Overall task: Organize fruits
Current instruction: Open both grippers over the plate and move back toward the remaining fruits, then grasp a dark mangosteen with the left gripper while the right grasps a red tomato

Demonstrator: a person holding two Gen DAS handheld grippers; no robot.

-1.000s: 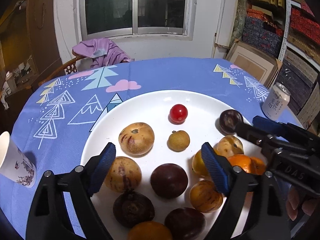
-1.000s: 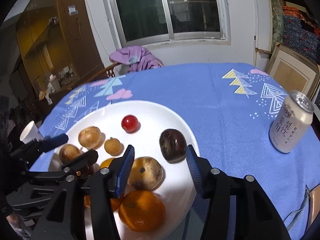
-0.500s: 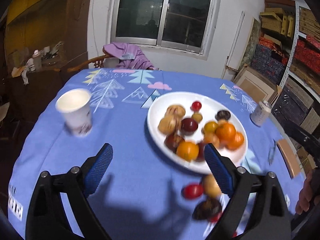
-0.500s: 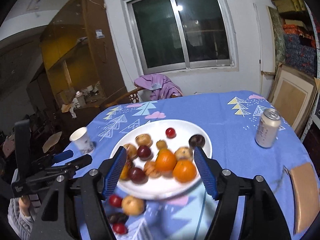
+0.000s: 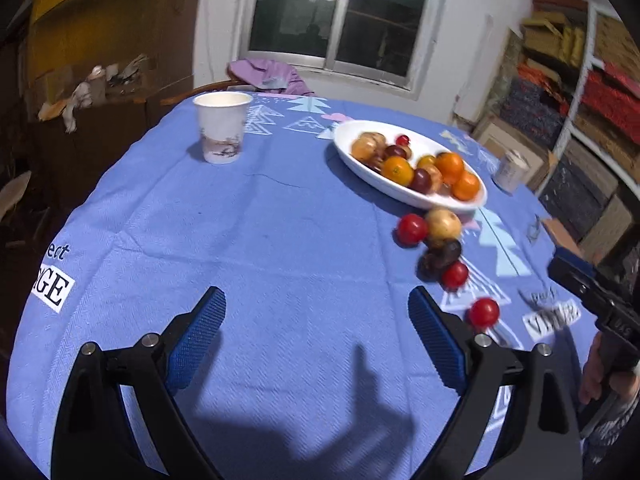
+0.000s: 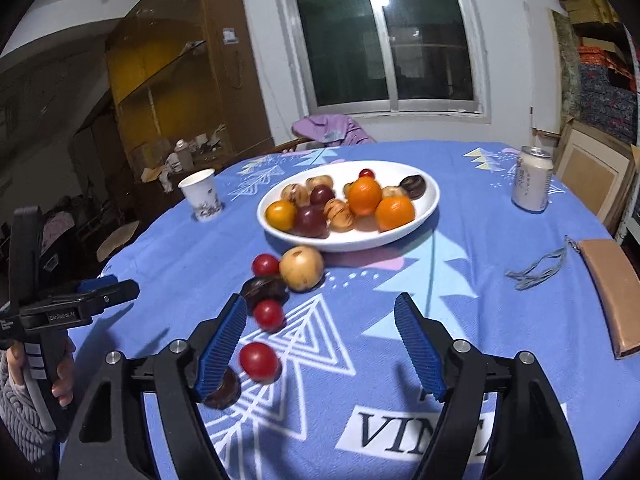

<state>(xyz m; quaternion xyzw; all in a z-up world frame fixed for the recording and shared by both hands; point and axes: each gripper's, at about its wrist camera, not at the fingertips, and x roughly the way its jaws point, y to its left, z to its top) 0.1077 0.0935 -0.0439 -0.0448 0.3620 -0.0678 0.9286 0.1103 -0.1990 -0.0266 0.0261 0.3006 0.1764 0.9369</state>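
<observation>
A white plate [image 6: 424, 210] [image 5: 352, 158] holds oranges [image 6: 394, 212], dark plums and tan fruits. On the blue cloth in front of it lie loose fruits: a tan round fruit [image 6: 301, 267] [image 5: 443, 223], red tomatoes [image 6: 259, 360] [image 6: 268, 314] [image 6: 265, 265] [image 5: 484, 312] and dark fruits [image 6: 264, 289] [image 6: 222, 394]. My right gripper [image 6: 320, 346] is open and empty above the cloth, the nearest tomato by its left finger. My left gripper [image 5: 316, 336] is open and empty over bare cloth, left of the loose fruits.
A paper cup [image 5: 221, 127] [image 6: 201, 194] stands left of the plate. A drink can [image 6: 532, 184] [image 5: 510, 170] stands to its right. A brown pouch with a cord [image 6: 612, 288] lies near the right table edge. A chair with purple cloth [image 6: 330, 130] is behind the table.
Both grippers have pulled back and up from the plate toward the near table edge. The view has widened, and loose fruits in front of the plate now show.
</observation>
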